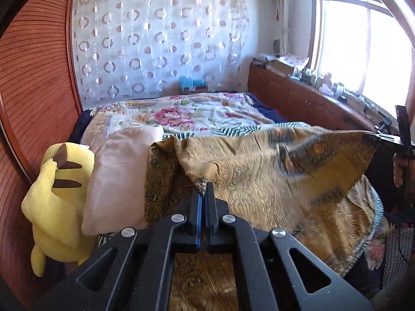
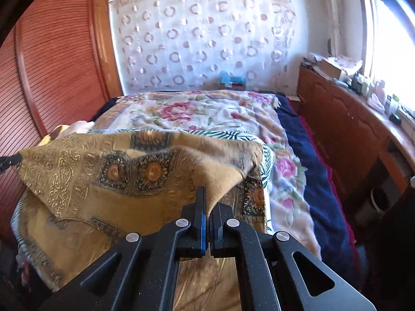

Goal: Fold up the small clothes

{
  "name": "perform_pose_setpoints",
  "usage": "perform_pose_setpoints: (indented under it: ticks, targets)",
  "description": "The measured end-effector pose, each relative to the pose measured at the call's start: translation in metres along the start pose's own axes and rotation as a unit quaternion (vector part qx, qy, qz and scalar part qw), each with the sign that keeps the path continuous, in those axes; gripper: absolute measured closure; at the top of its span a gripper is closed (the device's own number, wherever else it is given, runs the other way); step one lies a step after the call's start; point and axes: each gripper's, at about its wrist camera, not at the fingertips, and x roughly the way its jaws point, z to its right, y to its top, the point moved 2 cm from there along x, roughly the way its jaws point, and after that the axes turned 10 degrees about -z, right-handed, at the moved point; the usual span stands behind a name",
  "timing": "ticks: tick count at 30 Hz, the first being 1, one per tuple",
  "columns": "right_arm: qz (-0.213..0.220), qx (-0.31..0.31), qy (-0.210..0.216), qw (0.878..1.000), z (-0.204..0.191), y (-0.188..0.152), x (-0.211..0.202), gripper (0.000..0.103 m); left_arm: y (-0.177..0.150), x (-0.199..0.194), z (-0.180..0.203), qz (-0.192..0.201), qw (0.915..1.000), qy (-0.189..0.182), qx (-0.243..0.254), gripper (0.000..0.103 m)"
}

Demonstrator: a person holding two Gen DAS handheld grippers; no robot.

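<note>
A gold, paisley-and-sunflower patterned cloth (image 1: 259, 163) hangs stretched between my two grippers above the bed. In the left wrist view my left gripper (image 1: 205, 189) is shut on one corner of the cloth. At the far right of that view my right gripper (image 1: 376, 137) pinches the other corner, with a hand (image 1: 398, 173) behind it. In the right wrist view my right gripper (image 2: 207, 199) is shut on an edge of the cloth (image 2: 116, 171), which drapes leftward to the tip of my left gripper (image 2: 10, 160). The lower part of the cloth lies bunched on the bed.
A floral blanket (image 1: 181, 114) covers the bed, with a navy blanket (image 2: 311, 160) along its right side. A pink pillow (image 1: 116, 178) and a yellow plush toy (image 1: 59, 197) sit at the left. A louvred wooden door (image 1: 33, 83) stands on the left, a cluttered wooden cabinet (image 2: 345, 119) under the window.
</note>
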Motion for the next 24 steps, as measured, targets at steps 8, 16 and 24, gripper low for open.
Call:
perform_pose_setpoints:
  ticks: [8,16,24]
  targets:
    - [-0.013,0.002,0.029,1.000,0.019,-0.051,-0.034,0.102,-0.055,-0.013,-0.024,-0.013,0.9987,0.000,-0.049,0.101]
    - [-0.081,0.038,0.027,0.996,0.044,-0.110,0.014,0.102,-0.111,0.029,-0.028,-0.084,0.9931,0.014,-0.081,0.100]
    - [-0.073,0.017,-0.018,0.997,0.018,-0.107,0.024,0.102,-0.111,0.024,-0.024,-0.086,0.9934,0.025,-0.072,0.100]
